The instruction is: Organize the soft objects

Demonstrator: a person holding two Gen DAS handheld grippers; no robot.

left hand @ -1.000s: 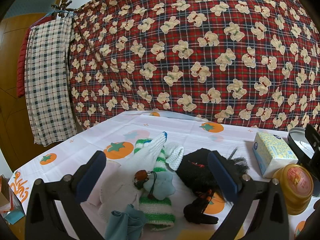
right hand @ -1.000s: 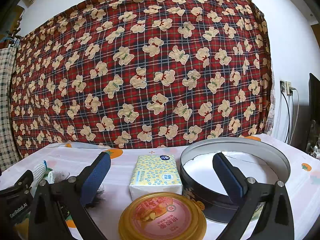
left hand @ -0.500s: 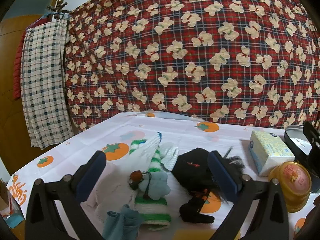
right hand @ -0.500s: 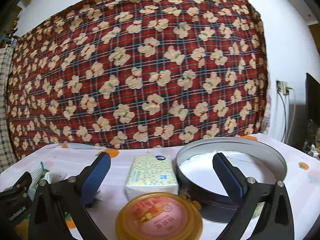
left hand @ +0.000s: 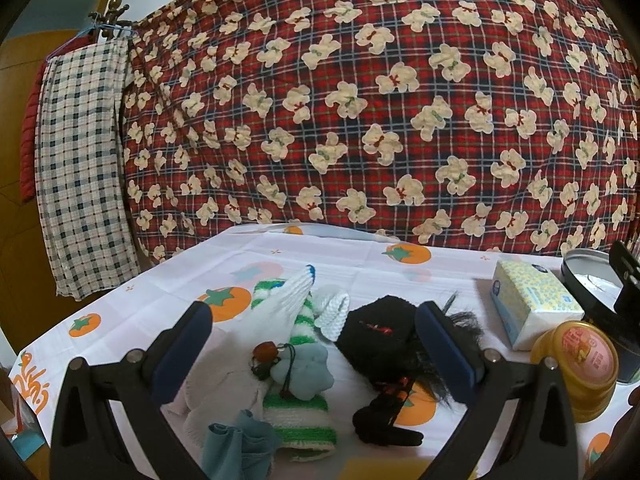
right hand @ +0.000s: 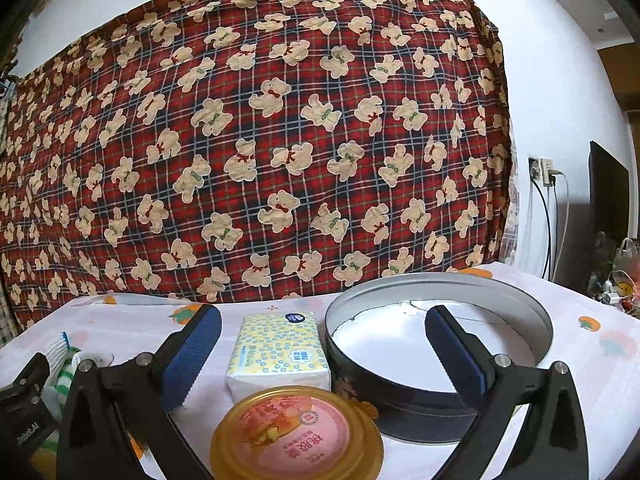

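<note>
Soft pile (left hand: 296, 364) lay just beyond left gripper (left hand: 312, 344), jaws spread, empty; right gripper (right hand: 322, 344), likewise agape, faced round tin (right hand: 532, 344) farther right.

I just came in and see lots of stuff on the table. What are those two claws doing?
A person holds a claw in each hand, and both are open and holding nothing. The left claw hovers over a heap of soft things: a white glove, a green striped sock and a fuzzy black piece. The right claw faces a tissue pack, a round tin with nothing in it, and a yellow lidded tub. Nothing has been sorted yet.
</note>
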